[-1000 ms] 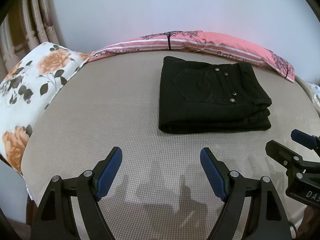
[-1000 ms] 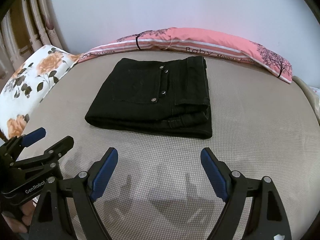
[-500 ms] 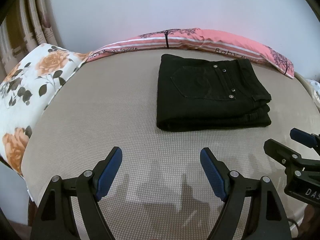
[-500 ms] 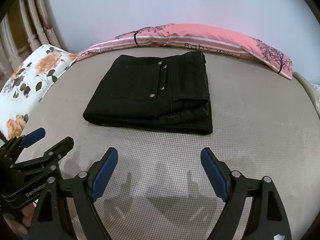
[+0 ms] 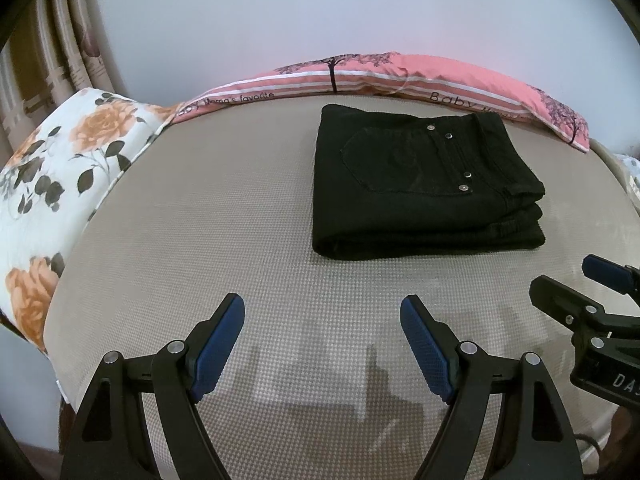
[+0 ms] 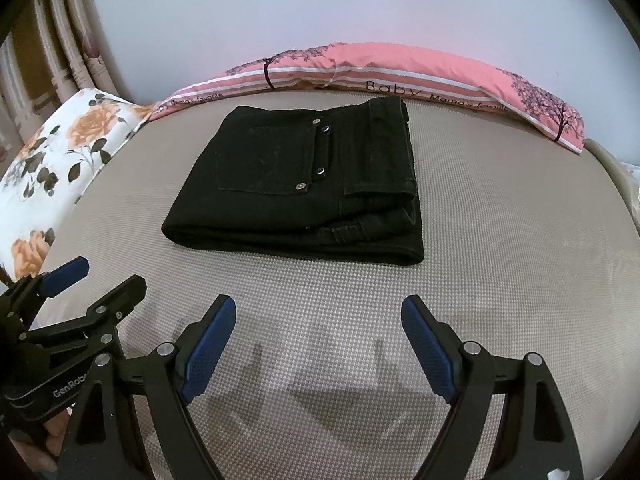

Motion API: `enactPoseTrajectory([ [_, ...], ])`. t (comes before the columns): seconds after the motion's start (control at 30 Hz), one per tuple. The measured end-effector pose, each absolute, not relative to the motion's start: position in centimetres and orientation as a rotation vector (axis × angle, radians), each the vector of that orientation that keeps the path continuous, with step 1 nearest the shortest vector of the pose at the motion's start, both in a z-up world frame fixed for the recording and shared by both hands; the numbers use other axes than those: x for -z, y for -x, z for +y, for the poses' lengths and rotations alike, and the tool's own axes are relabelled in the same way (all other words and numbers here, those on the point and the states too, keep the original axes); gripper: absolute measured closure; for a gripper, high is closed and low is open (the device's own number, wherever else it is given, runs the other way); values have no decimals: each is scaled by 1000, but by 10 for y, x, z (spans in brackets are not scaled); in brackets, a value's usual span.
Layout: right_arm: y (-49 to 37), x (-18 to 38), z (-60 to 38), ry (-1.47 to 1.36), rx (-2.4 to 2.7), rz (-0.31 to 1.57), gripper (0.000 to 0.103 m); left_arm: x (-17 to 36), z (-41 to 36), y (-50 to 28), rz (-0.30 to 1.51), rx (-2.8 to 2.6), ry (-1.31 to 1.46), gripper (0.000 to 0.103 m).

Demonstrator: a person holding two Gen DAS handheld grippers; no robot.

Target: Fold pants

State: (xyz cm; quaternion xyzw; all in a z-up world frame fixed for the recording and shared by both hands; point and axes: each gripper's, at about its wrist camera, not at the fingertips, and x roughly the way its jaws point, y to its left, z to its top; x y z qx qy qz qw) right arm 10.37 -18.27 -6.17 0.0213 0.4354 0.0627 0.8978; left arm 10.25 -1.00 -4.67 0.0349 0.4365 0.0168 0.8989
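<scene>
The black pants (image 5: 424, 184) lie folded into a thick, squarish stack on the beige mattress (image 5: 200, 240), toward its far side, near the long pink pillow (image 5: 440, 84) that runs along the white wall (image 5: 320, 8). A back pocket with small metal studs faces up, and the folded layers show along the near edge and at the right end of the stack. The left tool (image 5: 322, 316) hovers over the near part of the mattress, its blue-padded jaws standing wide apart with nothing between them, well short of the pants. The right tool (image 6: 318, 316) hangs beside it in the same way, jaws spread and empty, and also apart from the pants; its black frame shows at the right edge of the left wrist view, just as the left one shows at the lower left of the right wrist view. Both cast shadows on the mattress just below them. A white pillow with orange roses (image 5: 52, 184) sits at the left edge of the mattress, and a beige curtain (image 5: 52, 52) hangs behind it. There are no containers in view.
</scene>
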Motion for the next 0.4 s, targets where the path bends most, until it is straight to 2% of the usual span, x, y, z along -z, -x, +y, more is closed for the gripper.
enactPoseTrajectory([
  [0.4,-103,63,-184,-42,-126,904,20,48,-9,-105,910,-15,-71,23],
])
